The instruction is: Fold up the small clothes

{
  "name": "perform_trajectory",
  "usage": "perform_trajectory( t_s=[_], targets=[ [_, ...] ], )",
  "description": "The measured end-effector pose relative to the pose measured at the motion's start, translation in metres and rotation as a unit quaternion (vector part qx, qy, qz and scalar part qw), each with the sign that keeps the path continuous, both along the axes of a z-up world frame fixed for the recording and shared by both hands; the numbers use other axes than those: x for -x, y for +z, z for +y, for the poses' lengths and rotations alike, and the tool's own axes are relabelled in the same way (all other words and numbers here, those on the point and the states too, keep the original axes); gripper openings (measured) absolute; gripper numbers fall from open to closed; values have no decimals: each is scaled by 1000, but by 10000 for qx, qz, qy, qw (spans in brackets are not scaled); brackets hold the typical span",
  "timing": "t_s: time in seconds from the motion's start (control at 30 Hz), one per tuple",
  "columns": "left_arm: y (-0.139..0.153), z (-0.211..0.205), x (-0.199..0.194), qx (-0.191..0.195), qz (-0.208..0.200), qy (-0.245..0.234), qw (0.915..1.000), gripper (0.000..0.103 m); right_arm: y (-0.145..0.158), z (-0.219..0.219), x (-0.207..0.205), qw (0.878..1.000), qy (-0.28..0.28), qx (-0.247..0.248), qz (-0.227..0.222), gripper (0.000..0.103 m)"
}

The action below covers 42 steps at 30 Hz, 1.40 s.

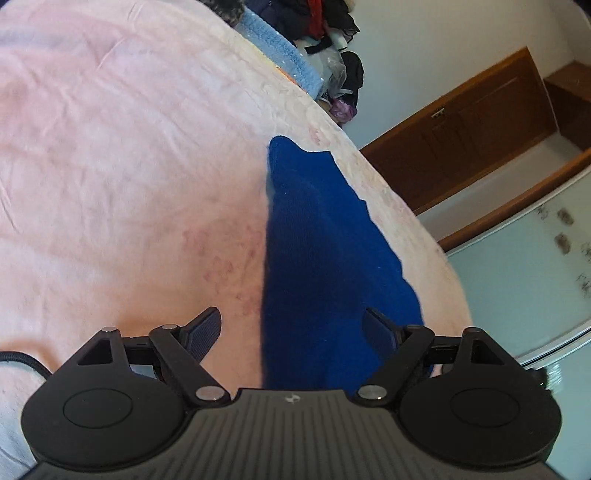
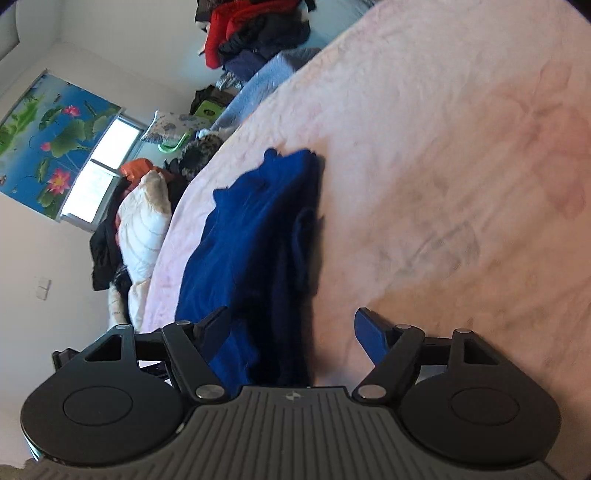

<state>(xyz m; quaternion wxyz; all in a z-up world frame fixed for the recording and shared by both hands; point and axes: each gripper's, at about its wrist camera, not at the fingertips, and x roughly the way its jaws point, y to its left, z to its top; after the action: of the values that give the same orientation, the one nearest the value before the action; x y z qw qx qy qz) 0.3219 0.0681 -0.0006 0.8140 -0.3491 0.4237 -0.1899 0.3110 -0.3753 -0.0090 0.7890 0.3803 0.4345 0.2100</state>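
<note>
A dark blue garment [image 1: 321, 251] lies on the pink bed cover [image 1: 129, 166], near the bed's edge. In the left wrist view it runs from between the fingers away to a pointed end. My left gripper [image 1: 291, 328] is open, its jaws on either side of the garment's near end. In the right wrist view the blue garment [image 2: 255, 236] lies bunched and partly folded over itself on the pink cover [image 2: 443, 184]. My right gripper [image 2: 291, 325] is open over the garment's near end, holding nothing.
A pile of clothes [image 2: 255, 29] and a light blue blanket [image 1: 273, 48] sit at the far end of the bed. A white pillow and more clothes [image 2: 144, 221] lie beside the bed. A wooden cabinet [image 1: 480, 122] stands past the bed's edge.
</note>
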Motion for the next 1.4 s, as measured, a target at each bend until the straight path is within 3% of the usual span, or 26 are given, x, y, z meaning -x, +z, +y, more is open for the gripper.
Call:
perform_trajectory(
  t_s=[0.13,0.23,0.33,0.37,0.4,0.43,0.47,0.5,0.57,0.73,0.87,1.03,1.4],
  targets=[
    [-14,-10,-3,956,464,-574,9927,84,-7,25,-8,9974,519,-411,299,80],
    [-18,-29,-3,871,569,-941,9901,84,-7,41,-15,9940,836,-596,371,85],
    [-16,-38,-5,642,611,-958,9914,79,-2,50,-18,9933,970,-503,368,80],
    [-14,-41,-7,458,627,-942,9925,61,-2,51,-18,9939,946,-427,374,68],
    [-13,-44,-8,260,650,-953,9930,51,-2,51,-19,9941,928,-352,434,51],
    [-13,-45,-9,85,663,-947,9933,36,-6,49,-20,9942,906,-289,507,42],
    [-13,-46,-11,-46,696,-940,9931,26,-10,45,-19,9945,845,-227,569,24],
    [-14,-45,-13,-187,714,-956,9927,23,-14,42,-18,9947,791,-193,629,18],
    [-12,-45,-13,-344,672,-980,9923,16,-20,37,-15,9948,728,-360,620,17],
    [5,-64,-3,-1245,280,-1051,9862,12,-10,46,-5,9968,734,-151,291,15],
    [16,-74,-2,-1586,133,-1092,9812,12,3,42,-4,9967,790,-150,138,15],
    [23,-74,3,-1819,43,-1126,9768,11,8,43,1,9965,817,-126,155,15],
    [27,-66,19,-1865,49,-1208,9750,11,7,53,21,9950,936,-205,283,15]
  ],
)
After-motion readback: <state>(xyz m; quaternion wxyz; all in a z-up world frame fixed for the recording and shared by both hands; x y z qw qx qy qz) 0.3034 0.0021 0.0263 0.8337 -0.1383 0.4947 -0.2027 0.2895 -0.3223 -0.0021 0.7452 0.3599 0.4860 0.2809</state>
